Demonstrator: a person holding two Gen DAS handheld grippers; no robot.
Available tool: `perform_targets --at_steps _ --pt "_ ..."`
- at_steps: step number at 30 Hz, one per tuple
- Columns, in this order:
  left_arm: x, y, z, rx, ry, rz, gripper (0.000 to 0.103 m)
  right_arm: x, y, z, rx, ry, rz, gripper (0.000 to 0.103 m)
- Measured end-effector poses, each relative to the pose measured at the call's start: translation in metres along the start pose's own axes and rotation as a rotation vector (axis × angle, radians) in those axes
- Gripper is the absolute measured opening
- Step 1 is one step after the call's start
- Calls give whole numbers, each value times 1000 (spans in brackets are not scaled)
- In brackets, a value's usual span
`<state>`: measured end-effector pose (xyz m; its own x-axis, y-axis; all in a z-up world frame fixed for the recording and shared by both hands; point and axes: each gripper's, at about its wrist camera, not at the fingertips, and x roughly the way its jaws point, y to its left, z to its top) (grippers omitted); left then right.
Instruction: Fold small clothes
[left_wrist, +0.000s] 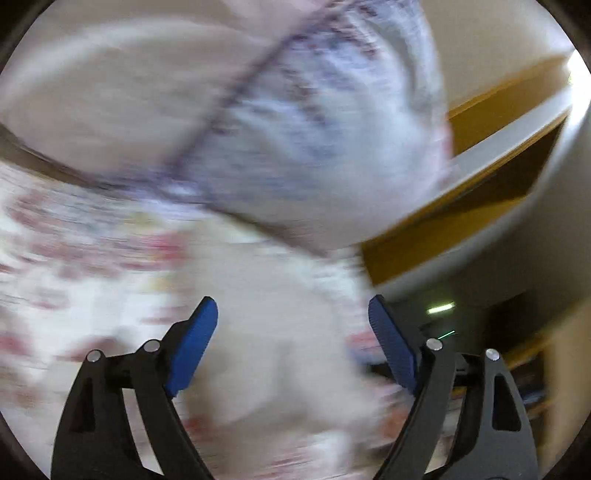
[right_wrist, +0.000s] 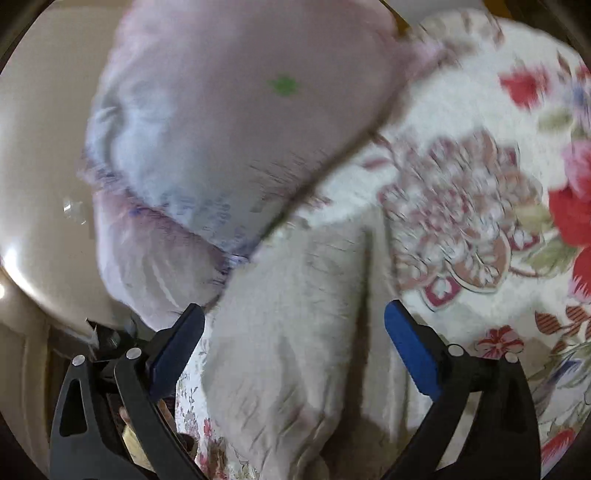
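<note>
On the floral bedsheet (right_wrist: 461, 206) sits the pale garment (right_wrist: 295, 332), a crumpled off-white piece lying flat, directly ahead of both tools. Right gripper (right_wrist: 295, 332) has jaws spread wide, straddling the garment, gripping nothing. Left gripper (left_wrist: 291, 325) is likewise wide open over the same pale cloth (left_wrist: 273, 332), nothing clamped. Beyond the garment, a pink-lilac pillow (right_wrist: 240, 122) rests on the sheet's far edge. Left view is heavily motion-blurred; wooden furniture (left_wrist: 461, 221) shows right of the pillow.
</note>
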<state>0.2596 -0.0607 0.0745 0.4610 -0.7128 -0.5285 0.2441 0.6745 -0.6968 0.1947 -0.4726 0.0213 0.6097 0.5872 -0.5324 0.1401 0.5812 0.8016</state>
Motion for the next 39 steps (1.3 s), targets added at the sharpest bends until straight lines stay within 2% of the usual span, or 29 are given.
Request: perform_targets --at_steps 2,3,5,7,8,10,11,12,13,14,16,17,19,21,22,24,25,26,28,29,30,31,32,33,34,35,37,38,39 --pt "4 14 -9 21 57 113 85 7 -5 2 11 18 -27 100" --pt "11 16 -14 23 87 133 86 11 -6 2 14 36 -15 100" --pt "26 20 -22 13 154 138 86 24 -8 -1 14 90 -4 100" --pt "44 18 -33 14 201 128 92 26 -3 -2 -22 91 -15 100" --pt "41 20 -35 36 184 130 96 28 -1 -4 -31 100 -3 95" --pt "55 7 -39 99 173 163 97 33 2 -6 -48 122 -3 75" --pt "59 4 -41 108 159 173 97 36 2 -8 -57 129 -12 50" --pt "63 0 -43 117 140 165 88 41 2 -11 -64 143 -10 42" --pt "71 0 -43 109 160 118 69 42 2 -13 -64 142 4 40" --pt "71 1 -40 95 150 117 66 41 5 -16 -82 114 3 36" --pt "62 5 -35 86 144 62 41 36 17 -21 -136 80 -9 30" --pt "48 11 -29 84 150 9 39 33 29 -24 -183 66 3 26" --pt "23 16 -25 117 155 -33 37 30 46 -30 -244 70 48 18" --pt "-9 17 -26 228 113 21 38 38 74 -43 -346 98 105 18" --pt "-21 22 -28 272 99 95 41 44 85 -49 -390 108 94 18" --pt "-29 31 -29 320 83 244 49 72 102 -65 -466 146 -20 25" --pt "-35 35 -33 333 46 350 52 79 105 -68 -472 150 -78 29" --pt "-43 36 -34 343 5 400 55 82 105 -73 -453 147 -118 35" --pt "-71 36 -40 362 -77 431 77 68 99 -77 -385 119 -84 53" --pt "-87 34 -46 371 -122 427 80 54 94 -82 -353 91 -55 72" --pt "-101 34 -53 371 -154 420 86 45 91 -87 -338 74 -32 71" --pt "-108 32 -58 365 -164 416 91 41 88 -92 -335 76 -1 59" --pt "-109 27 -67 346 -170 409 93 44 86 -100 -354 102 -13 9" --pt "-109 24 -72 330 -172 407 99 50 86 -105 -377 105 -106 13" --pt "-111 24 -82 308 -171 412 101 56 83 -106 -387 91 -204 13" --pt "-108 20 -90 300 -167 415 101 61 78 -104 -360 77 -235 13" --pt "-101 14 -109 301 -164 439 101 59 76 -104 -314 49 -237 17" --pt "-100 10 -118 304 -170 464 101 51 84 -111 -342 7 -254 24" --pt "-97 9 -129 304 -172 509 101 42 89 -119 -376 -30 -279 50"
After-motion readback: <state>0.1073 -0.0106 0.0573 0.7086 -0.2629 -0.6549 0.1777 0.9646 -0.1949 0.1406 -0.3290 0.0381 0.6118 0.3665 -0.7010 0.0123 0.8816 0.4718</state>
